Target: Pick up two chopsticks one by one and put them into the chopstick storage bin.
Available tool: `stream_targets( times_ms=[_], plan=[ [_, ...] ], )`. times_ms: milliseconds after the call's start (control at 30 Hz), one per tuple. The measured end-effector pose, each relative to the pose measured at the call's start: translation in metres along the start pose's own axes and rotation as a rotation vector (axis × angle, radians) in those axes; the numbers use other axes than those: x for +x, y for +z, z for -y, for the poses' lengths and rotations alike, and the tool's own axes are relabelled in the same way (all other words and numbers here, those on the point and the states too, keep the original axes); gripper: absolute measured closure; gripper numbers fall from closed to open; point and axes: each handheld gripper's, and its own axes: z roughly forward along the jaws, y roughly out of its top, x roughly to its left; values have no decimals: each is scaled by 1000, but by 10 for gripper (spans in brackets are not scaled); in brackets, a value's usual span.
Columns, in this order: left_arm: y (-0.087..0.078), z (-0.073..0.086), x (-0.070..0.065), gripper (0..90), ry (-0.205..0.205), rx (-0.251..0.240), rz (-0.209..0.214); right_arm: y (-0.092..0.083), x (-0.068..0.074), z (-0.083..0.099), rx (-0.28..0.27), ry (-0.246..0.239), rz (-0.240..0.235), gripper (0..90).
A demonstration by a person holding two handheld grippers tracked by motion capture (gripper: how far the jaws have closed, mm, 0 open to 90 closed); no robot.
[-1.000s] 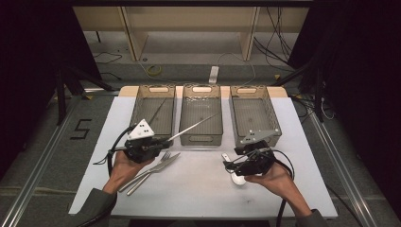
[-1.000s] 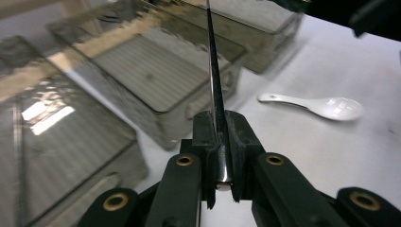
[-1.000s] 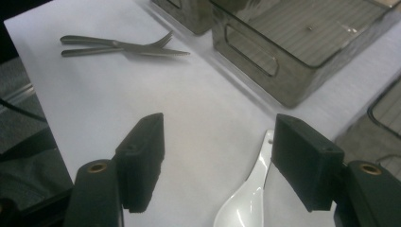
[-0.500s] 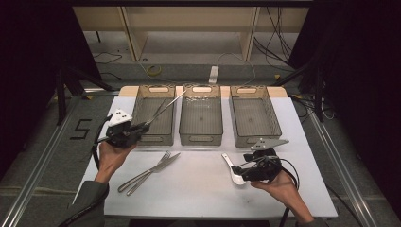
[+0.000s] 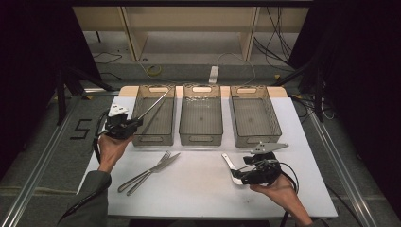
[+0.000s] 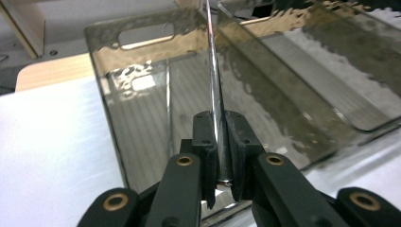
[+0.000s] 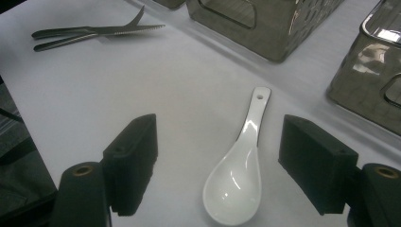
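Left gripper view: left tool (image 6: 218,142) clamped on chopstick (image 6: 213,80); right tool (image 7: 222,161) wide apart, straddling spoon (image 7: 239,175).

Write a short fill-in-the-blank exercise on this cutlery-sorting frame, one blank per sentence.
1. The left gripper is shut on a thin ___ rod.
2. The white ceramic spoon lies between the ___ jaws of the right gripper.
3. On the white table, a metal fork and knife lie before ___ clear plastic bins.

Missing: metal; open; three
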Motion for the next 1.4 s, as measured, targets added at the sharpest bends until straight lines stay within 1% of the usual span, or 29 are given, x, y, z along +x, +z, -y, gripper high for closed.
stream_targets(
  times_ms=[100,167,233,333,433,533,733,900,1000,1033,1100,1133,1200,1267,1367,1400],
  plan=[
    [3,0,3,831,-10,4,1,1,1,2,2,2,-2,294],
    [5,-2,4,831,-7,11,-10,1,1,2,5,0,-3,294],
    [8,-3,5,831,-14,13,-14,2,2,3,7,-1,-5,294],
    [14,-3,6,830,-4,41,-25,2,2,3,7,-3,-2,294],
    [18,-2,6,830,0,58,-40,1,1,4,4,2,1,294],
    [21,-2,7,830,-11,71,-43,1,1,4,2,1,0,293],
    [26,-2,10,829,-21,97,-62,1,1,4,6,7,-2,291],
    [34,-1,9,827,-18,115,-63,1,1,4,8,9,1,292],
    [37,-1,7,823,-35,133,-59,1,1,4,9,9,0,292],
    [37,-2,6,813,-35,132,-56,1,1,4,9,9,-1,292],
    [37,-5,3,674,-40,138,-63,1,1,4,10,9,-1,292],
    [37,-5,3,621,-36,141,-71,0,1,4,10,9,-1,292],
    [37,-6,2,565,-39,143,-68,0,1,4,12,10,-3,292],
    [36,-6,2,472,-47,139,-54,0,1,3,11,9,-4,292],
    [31,-8,-2,387,-59,112,-19,-1,2,3,7,11,-4,292],
    [28,-9,-3,361,-64,100,-1,-1,1,3,6,11,-3,292]
  ],
)
